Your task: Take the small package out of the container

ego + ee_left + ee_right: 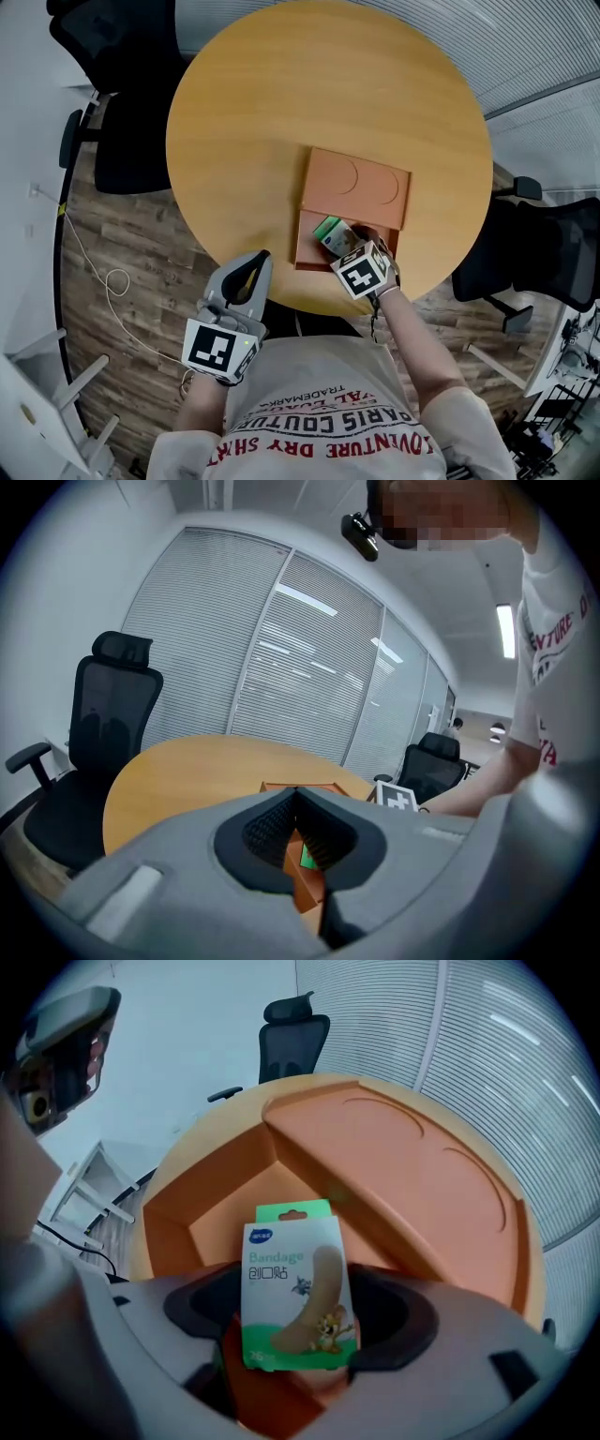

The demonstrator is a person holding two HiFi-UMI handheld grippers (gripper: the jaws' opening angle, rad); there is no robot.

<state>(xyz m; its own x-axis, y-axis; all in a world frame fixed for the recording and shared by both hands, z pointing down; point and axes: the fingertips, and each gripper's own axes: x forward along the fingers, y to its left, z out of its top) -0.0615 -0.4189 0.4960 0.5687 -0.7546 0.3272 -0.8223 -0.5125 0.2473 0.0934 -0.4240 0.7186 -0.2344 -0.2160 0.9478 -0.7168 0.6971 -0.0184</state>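
An orange container (314, 251) sits on the round wooden table (281, 103) near its front edge, with its lid (361, 183) folded back behind it. A small white and green bandage package (333, 232) stands tilted in the open tray. In the right gripper view the package (295, 1283) stands face-on between the wide jaws of my right gripper (296, 1312); a thin gap shows at its left edge, so the jaws are open around it. My left gripper (257, 264) hangs off the table's front edge, shut and empty; in its own view the left gripper (298, 803) points at the container (305, 878).
Black office chairs stand at the far left (122, 94) and at the right (553, 253) of the table. A white cable (103, 277) lies on the wood floor to the left. White furniture legs (56, 375) stand at the lower left.
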